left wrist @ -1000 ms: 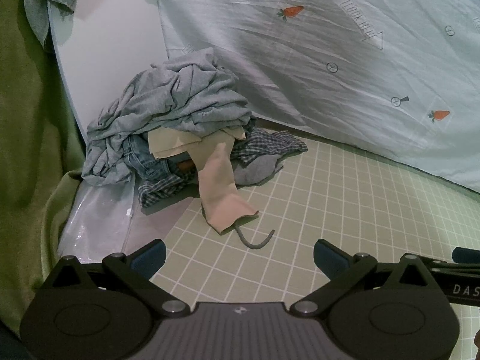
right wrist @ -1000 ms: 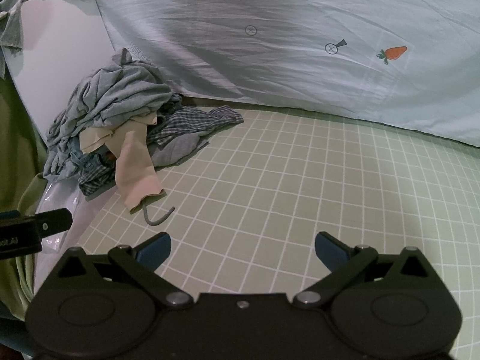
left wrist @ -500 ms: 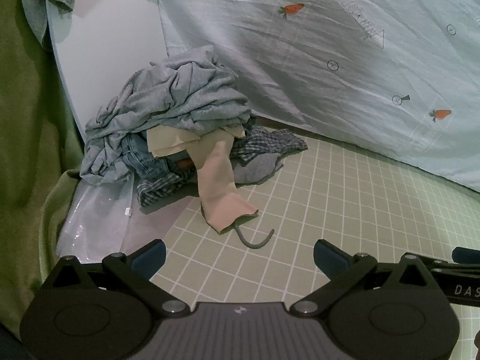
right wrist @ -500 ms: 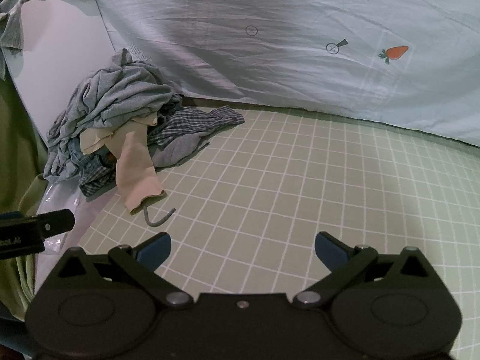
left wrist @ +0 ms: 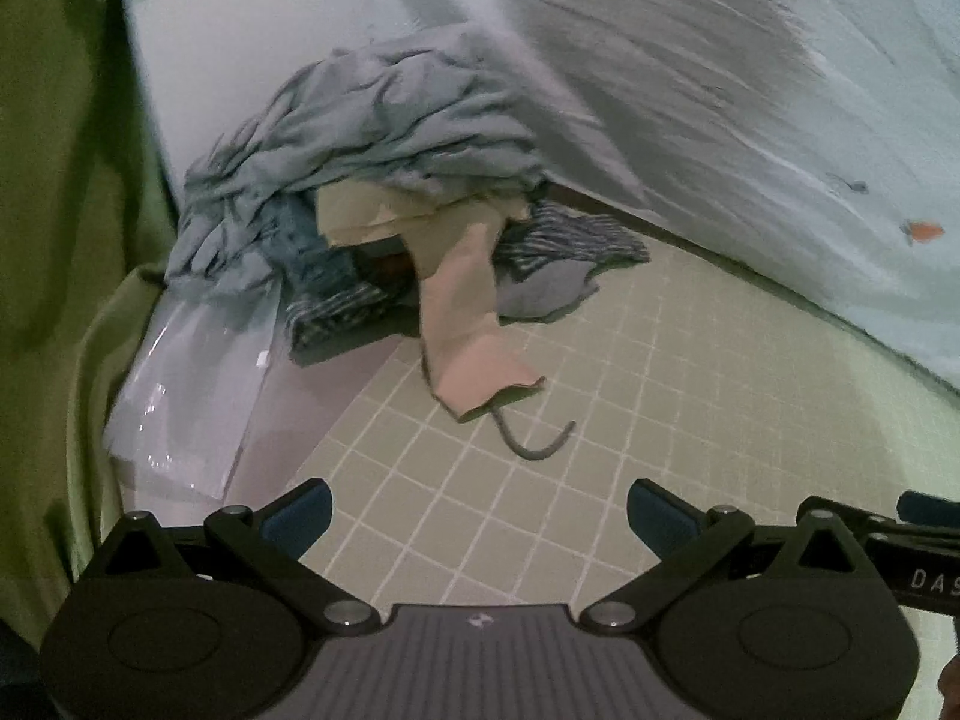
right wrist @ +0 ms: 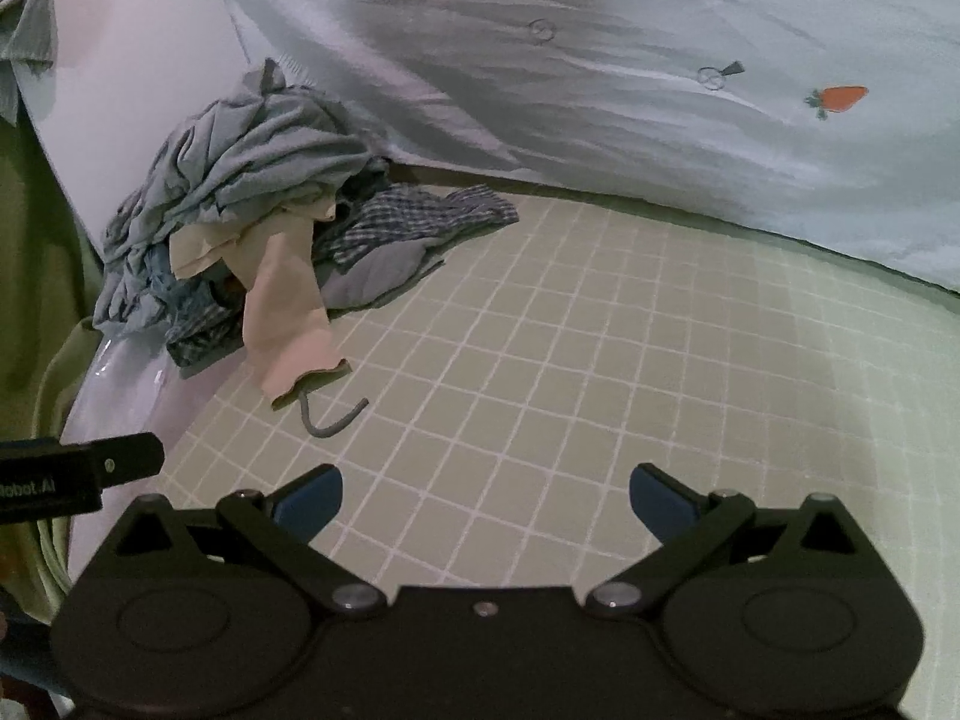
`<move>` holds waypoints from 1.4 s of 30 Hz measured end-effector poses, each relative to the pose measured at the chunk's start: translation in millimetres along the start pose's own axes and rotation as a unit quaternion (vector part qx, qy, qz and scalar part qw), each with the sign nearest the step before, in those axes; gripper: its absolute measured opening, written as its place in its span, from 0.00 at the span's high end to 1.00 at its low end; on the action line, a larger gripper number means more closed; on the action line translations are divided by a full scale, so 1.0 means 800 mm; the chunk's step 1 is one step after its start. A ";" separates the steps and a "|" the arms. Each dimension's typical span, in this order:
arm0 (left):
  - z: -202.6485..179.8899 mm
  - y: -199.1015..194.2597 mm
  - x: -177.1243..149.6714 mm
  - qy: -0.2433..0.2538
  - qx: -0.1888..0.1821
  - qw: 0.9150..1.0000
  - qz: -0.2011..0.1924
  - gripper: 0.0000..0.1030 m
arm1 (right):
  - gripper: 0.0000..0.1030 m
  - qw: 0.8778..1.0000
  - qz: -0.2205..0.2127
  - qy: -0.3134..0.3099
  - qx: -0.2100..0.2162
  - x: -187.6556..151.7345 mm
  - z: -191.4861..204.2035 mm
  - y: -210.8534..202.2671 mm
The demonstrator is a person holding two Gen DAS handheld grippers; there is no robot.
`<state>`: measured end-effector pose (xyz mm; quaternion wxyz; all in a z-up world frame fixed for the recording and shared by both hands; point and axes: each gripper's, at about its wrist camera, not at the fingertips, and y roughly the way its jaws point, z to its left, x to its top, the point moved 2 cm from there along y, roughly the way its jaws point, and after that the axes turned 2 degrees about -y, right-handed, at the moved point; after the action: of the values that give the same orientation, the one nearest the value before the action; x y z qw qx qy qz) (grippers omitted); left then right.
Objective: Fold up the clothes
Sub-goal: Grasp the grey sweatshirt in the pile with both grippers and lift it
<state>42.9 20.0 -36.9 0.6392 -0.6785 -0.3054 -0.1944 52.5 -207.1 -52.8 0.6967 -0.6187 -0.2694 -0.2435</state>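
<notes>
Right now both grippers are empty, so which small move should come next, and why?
Probably ease the open left gripper forward to the beige garment. It hangs loose off the clothes pile onto the grid mat, nearest and uncovered. The right gripper is open too, but farther.

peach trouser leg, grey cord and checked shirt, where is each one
peach trouser leg [right wrist: 288,324], right wrist view, middle of the hanging leg
grey cord [right wrist: 327,423], right wrist view, bottom of its curve
checked shirt [right wrist: 420,219], right wrist view, middle of the spread part
</notes>
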 end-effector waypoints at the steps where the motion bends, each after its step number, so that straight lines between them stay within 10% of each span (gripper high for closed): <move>1: 0.006 0.003 0.005 -0.010 -0.003 1.000 0.000 0.00 | 0.00 1.000 0.001 -0.003 0.004 0.007 0.002 0.006; 19: 0.063 0.128 0.286 -0.052 -0.019 0.994 -0.094 0.29 | 0.15 0.987 -0.037 0.028 0.153 0.260 0.132 0.203; 23: 0.068 0.166 0.301 -0.078 -0.034 0.994 -0.067 0.55 | 0.24 0.978 0.006 0.091 0.187 0.285 0.149 0.268; 26: 0.068 0.173 0.298 -0.084 -0.043 0.993 -0.068 0.72 | 0.56 0.969 0.035 0.118 0.216 0.286 0.151 0.296; 29: 0.065 0.170 0.297 -0.078 -0.041 0.993 -0.077 0.84 | 0.92 0.971 0.006 0.083 0.225 0.285 0.156 0.282; 42: 0.016 0.006 0.299 -0.062 -0.068 0.968 -0.232 0.93 | 0.96 0.955 -0.201 0.068 0.208 0.280 0.093 0.081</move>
<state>220.6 72.4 114.4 0.5092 -0.6417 -0.4791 -0.3153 255.8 -127.2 58.3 0.7636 -0.3747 -0.3847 -0.3585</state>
